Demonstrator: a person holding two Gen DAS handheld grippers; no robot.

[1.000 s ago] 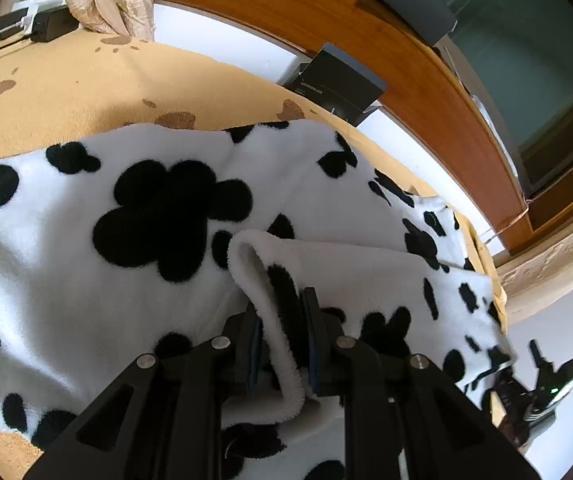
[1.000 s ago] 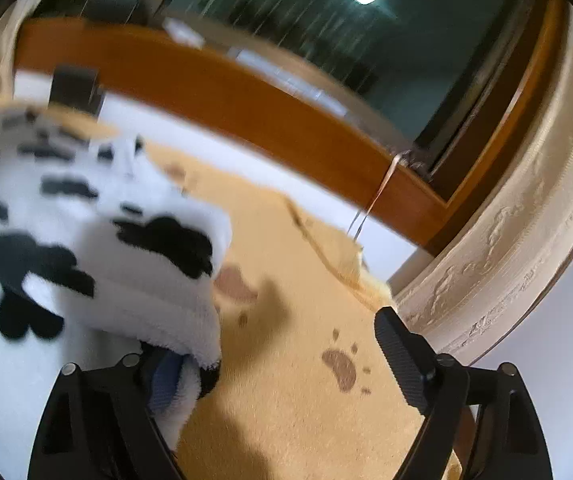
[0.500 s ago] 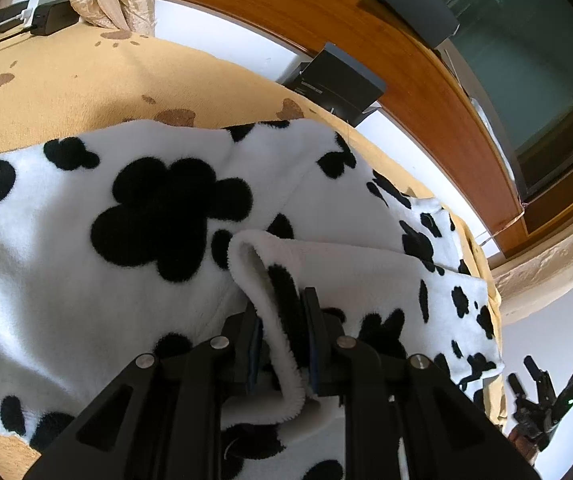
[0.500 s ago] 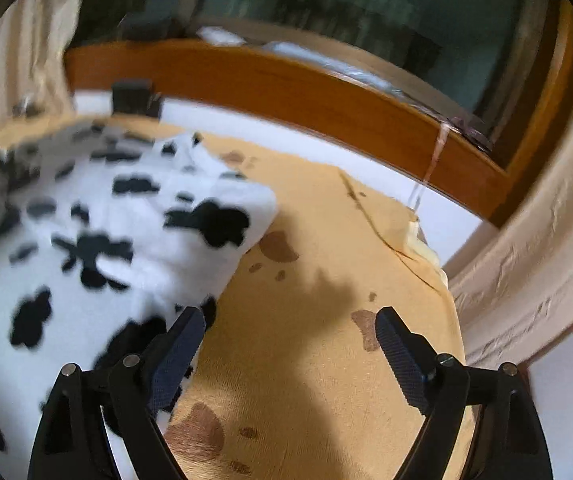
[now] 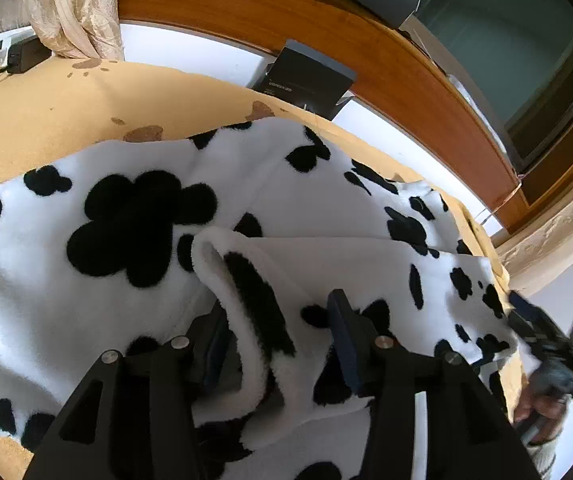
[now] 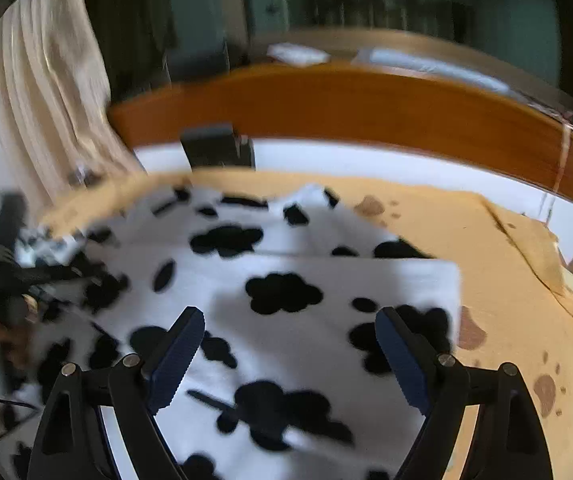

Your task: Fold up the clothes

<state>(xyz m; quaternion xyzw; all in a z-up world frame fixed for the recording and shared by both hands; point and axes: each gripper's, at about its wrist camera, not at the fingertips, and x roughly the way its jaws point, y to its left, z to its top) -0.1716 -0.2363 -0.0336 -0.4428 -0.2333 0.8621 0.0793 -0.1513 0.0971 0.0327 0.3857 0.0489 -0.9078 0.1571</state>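
Observation:
A white fleece garment with black paw blotches (image 5: pixel 126 280) lies spread on the bed, one layer folded over on itself. My left gripper (image 5: pixel 278 340) straddles a raised, rolled fold of it. Its jaws are opening, and the fold stands loose between the pads without being pressed. My right gripper (image 6: pixel 286 356) hovers open and wide over the folded right part of the garment (image 6: pixel 286 272), with nothing between its fingers. This view is motion-blurred. In the left wrist view the right gripper (image 5: pixel 546 344) and the hand holding it (image 5: pixel 538 404) show at the garment's right edge.
A tan blanket with brown paw prints (image 5: pixel 66 112) covers the bed under the garment. A wooden ledge (image 5: pixel 286 20) runs along the far side, with a black box (image 5: pixel 306 80) leaning below it. A cream curtain (image 5: pixel 74 12) and a charger (image 5: pixel 10 54) sit far left.
The left jaws have parted and released the fold they pinched. The right gripper has swung left from the blanket's edge to above the folded garment, still open.

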